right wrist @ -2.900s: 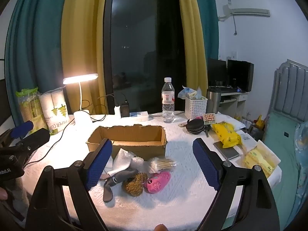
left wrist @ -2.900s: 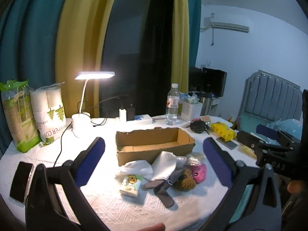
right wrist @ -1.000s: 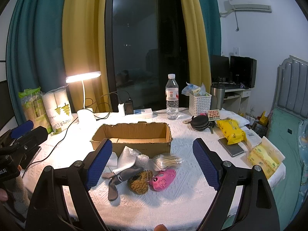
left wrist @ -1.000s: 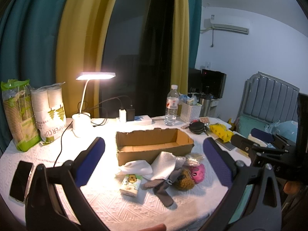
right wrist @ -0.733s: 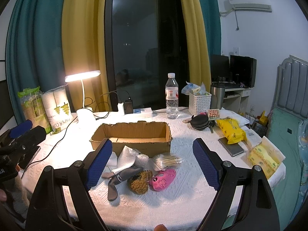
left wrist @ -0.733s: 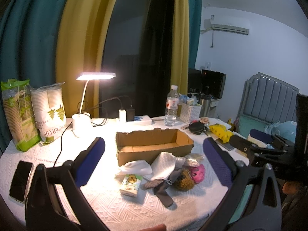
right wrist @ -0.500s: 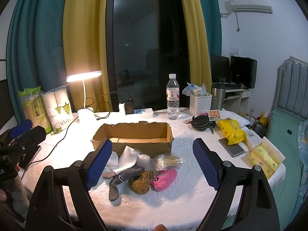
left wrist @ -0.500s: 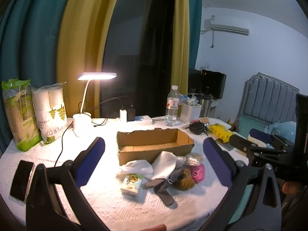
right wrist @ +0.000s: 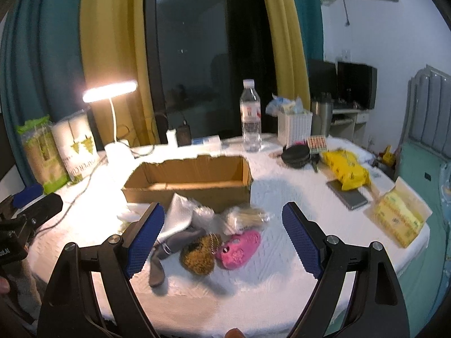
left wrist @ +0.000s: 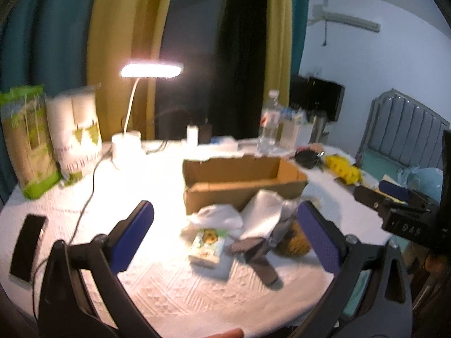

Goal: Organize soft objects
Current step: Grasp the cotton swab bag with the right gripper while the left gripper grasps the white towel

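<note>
Soft items lie heaped on the worktop [right wrist: 282, 197] just in front of the cardboard box [right wrist: 191, 180]: pink plush [right wrist: 239, 246], brown fuzzy toy [right wrist: 198, 253], grey strap [right wrist: 169, 246], white cloth [left wrist: 260, 215], tissue pack [left wrist: 208, 243]. Left tool [left wrist: 225, 233] and right tool [right wrist: 222, 238] both hover spread wide, gripping nothing.

My count on the table: one cardboard box [right wrist: 191, 180], one pink plush [right wrist: 239, 246], one brown plush [right wrist: 198, 252], one water bottle [right wrist: 250, 117], two cup sleeves [right wrist: 56, 146] at frame left, one lamp [right wrist: 111, 94].
</note>
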Motion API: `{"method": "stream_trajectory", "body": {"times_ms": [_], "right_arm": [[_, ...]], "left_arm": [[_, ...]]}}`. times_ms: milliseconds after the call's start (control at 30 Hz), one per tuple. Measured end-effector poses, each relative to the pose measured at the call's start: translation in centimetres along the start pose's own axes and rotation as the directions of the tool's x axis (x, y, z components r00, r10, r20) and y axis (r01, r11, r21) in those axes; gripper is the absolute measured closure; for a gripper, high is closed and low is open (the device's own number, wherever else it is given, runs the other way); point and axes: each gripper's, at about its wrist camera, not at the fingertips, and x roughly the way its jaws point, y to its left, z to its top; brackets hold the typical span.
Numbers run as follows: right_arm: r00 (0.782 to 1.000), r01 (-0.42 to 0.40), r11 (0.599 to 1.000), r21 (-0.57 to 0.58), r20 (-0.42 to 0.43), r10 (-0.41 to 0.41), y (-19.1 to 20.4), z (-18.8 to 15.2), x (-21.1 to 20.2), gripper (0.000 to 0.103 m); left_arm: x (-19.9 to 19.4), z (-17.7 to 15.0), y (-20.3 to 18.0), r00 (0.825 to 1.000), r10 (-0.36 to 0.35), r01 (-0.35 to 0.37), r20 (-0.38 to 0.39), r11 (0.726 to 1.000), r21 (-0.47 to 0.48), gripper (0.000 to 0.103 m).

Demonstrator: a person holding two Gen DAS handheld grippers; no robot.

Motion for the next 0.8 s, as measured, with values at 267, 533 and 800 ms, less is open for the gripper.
{"method": "stream_trajectory", "body": {"times_ms": [267,533,800], "right_arm": [[0.996,0.027,0.999,0.022,-0.09,-0.025,-1.6,-0.9,4.1,0.015],[0.984,0.049,0.998,0.035,-0.174,-0.042,-3.1,-1.3,8.0,0.015],[0.968,0.055,0.998,0.043,-0.249,-0.042,-5.3,-1.2,12.5,0.015]], "left_arm": [[4.7,-0.9,1.0,0.995,0.014,-0.015,-0.095,1.0,-0.014,0.001],[10.2,-1.1,1.7,0.98,0.029,-0.032,-0.196,0.999,-0.014,0.001],[15.3,-1.2,2.1,0.96,0.017,-0.027,-0.28,0.999,-0.031,0.002]]}}
